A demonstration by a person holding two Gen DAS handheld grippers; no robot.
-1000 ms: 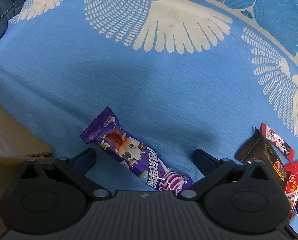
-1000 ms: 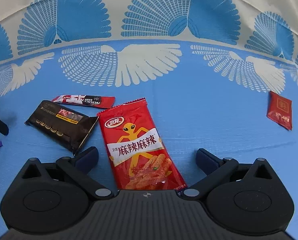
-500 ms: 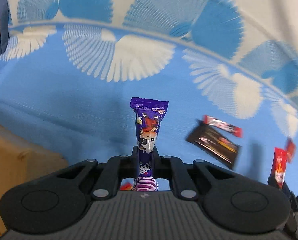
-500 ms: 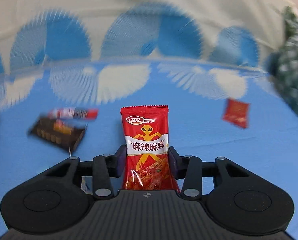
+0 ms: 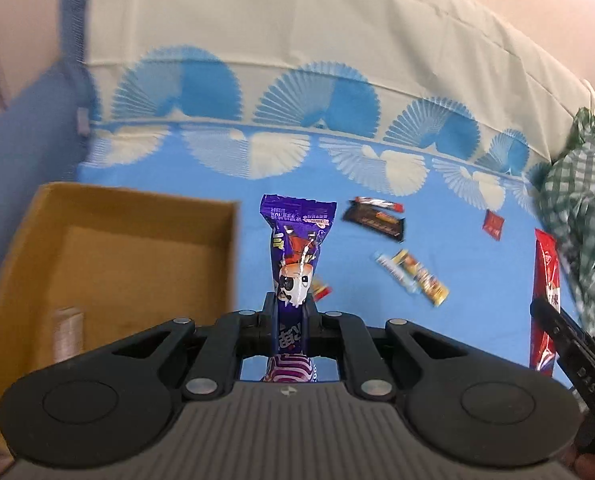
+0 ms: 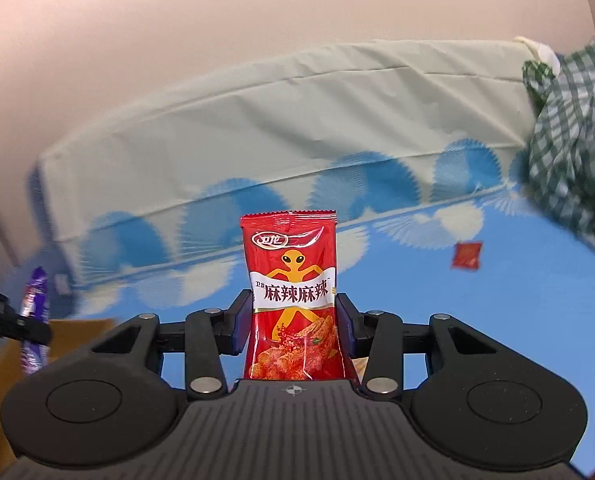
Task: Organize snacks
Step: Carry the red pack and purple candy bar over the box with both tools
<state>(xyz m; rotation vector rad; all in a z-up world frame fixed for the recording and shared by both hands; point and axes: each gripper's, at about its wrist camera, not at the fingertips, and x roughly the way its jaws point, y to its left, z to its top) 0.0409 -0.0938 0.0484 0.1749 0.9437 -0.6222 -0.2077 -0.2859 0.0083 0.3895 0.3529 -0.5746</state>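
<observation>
My left gripper (image 5: 290, 312) pinches the purple snack packet (image 5: 296, 256) beside the cardboard box (image 5: 233, 256). My right gripper (image 6: 294, 316) clamps the red spicy-strip packet (image 6: 292, 280).

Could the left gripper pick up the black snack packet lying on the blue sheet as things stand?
Probably not: the left gripper is shut on the purple packet, so nothing else fits, though the black packet lies uncovered.
</observation>
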